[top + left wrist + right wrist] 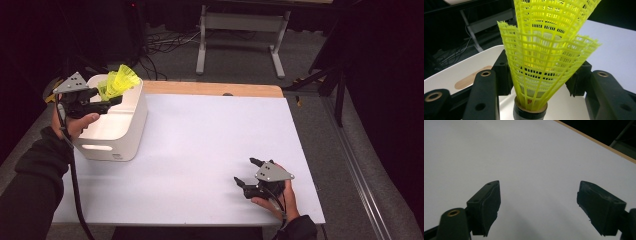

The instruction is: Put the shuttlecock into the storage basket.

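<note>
- The white rectangular tabletop (200,150) with a wooden strip along its far edge carries a white rounded plastic bin (117,127) at its left edge, near the far-left corner.
- The right gripper (248,172) rests by the near-right corner, jaws spread wide and empty.
- The left gripper (107,102) hangs above the bin, clamped on two nested yellow mesh plastic shuttlecocks (544,57), skirts flaring upward.

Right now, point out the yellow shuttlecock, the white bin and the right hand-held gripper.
yellow shuttlecock (544,50), left gripper view, mesh skirt.
white bin (131,131), high view, outer side wall.
right hand-held gripper (246,172), high view, between its fingertips.
</note>
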`<control>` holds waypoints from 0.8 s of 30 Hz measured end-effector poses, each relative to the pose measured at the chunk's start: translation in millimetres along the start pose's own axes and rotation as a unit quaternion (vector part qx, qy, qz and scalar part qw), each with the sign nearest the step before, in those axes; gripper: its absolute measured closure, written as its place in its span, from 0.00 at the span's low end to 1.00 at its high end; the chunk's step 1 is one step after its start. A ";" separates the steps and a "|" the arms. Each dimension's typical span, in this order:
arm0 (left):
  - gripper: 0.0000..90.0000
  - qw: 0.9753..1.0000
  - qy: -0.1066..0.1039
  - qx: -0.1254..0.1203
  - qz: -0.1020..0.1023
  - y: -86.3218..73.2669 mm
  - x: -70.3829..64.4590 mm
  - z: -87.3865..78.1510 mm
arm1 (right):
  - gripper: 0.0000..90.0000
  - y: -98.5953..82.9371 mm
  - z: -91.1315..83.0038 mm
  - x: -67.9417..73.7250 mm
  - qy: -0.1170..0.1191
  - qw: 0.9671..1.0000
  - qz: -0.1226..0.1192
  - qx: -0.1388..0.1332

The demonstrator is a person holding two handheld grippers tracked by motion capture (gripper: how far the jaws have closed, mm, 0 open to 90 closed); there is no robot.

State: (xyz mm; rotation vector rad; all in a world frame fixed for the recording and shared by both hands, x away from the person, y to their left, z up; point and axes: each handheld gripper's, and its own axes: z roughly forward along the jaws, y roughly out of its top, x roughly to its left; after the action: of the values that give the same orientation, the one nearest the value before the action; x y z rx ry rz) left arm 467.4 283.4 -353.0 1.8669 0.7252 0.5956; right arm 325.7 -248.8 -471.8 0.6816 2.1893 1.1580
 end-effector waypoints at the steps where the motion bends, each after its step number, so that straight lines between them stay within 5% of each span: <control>1: 0.54 1.000 0.003 0.008 0.003 -0.2 2.2 3.2 | 0.22 -0.3 0.5 -0.2 0.001 1.000 0.000 0.001; 6: 0.54 0.999 0.010 0.042 -0.006 -0.7 14.8 17.3 | 0.22 -1.9 4.3 -3.2 0.004 1.000 0.004 0.004; 11: 0.56 0.996 0.045 0.075 -0.022 -3.7 26.7 32.1 | 0.22 -3.2 7.1 -4.1 0.006 1.000 0.005 0.008; 17: 0.56 0.987 0.058 0.145 -0.038 -12.1 40.1 50.3 | 0.22 -4.0 8.7 -3.5 0.007 1.000 0.002 0.013; 24: 0.56 0.979 0.070 0.185 -0.053 -18.3 47.0 62.1 | 0.22 -4.1 10.2 -2.1 0.012 1.000 -0.002 0.017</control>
State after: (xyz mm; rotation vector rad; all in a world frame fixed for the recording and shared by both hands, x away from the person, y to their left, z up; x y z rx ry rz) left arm 538.6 283.6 -389.4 2.1232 1.0811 0.5558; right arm 333.4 -246.5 -479.5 0.6814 2.2334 1.1348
